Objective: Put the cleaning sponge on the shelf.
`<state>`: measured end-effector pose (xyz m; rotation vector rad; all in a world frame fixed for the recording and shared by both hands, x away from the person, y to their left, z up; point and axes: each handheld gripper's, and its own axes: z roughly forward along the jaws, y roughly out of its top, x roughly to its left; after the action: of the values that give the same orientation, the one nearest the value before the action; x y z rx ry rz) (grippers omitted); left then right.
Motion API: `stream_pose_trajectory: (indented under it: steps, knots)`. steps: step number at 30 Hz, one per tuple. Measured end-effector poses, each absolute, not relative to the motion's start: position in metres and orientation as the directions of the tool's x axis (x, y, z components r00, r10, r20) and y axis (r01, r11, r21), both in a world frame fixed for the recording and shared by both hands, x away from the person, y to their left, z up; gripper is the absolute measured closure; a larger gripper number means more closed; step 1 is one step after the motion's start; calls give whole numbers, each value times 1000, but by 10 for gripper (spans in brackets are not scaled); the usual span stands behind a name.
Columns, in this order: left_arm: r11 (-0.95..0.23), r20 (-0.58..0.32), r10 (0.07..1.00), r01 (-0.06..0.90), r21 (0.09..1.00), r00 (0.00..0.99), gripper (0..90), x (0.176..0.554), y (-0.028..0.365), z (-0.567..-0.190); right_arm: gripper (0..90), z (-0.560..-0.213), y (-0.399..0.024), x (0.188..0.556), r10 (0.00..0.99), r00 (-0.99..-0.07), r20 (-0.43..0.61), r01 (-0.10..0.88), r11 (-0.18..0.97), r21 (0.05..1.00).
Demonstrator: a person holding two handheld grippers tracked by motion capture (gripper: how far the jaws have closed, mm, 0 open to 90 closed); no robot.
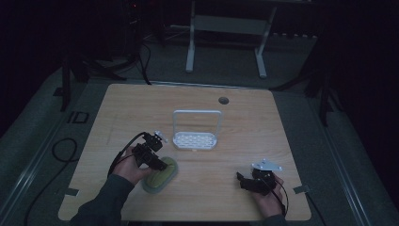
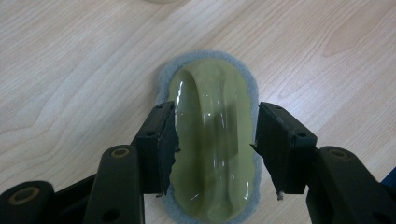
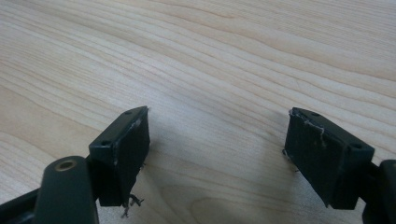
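Observation:
An olive-green scrubber [image 1: 161, 179] with a raised grip and a grey pad underneath lies flat on the wooden table [image 1: 141, 108], near the front left. My left gripper [image 1: 162, 165] reaches down over it. In the left gripper view the scrubber [image 2: 210, 79] sits between the jaws of that gripper [image 2: 215, 114], which stand wide along its two long sides without squeezing it. My right gripper [image 1: 241, 179] rests low at the front right, its jaws [image 3: 217, 116] wide apart over bare wood with nothing between them.
A white rack [image 1: 195, 140] with a tall hoop handle stands at the table's middle, just beyond the scrubber. A round cable hole [image 1: 223, 100] lies near the far edge. Dark floor, cables and a white frame surround the table.

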<state>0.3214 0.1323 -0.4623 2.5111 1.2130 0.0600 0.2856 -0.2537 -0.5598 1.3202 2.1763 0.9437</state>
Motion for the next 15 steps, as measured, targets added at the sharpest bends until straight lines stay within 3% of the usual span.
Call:
stream_pose_trajectory:
  steps: [15]
  knots:
    - [-610, -131, 747, 751, 255, 651, 501, 329, 124, -464, 217, -560, -254, 286, 889, -458, -8, 602, 317, 733]
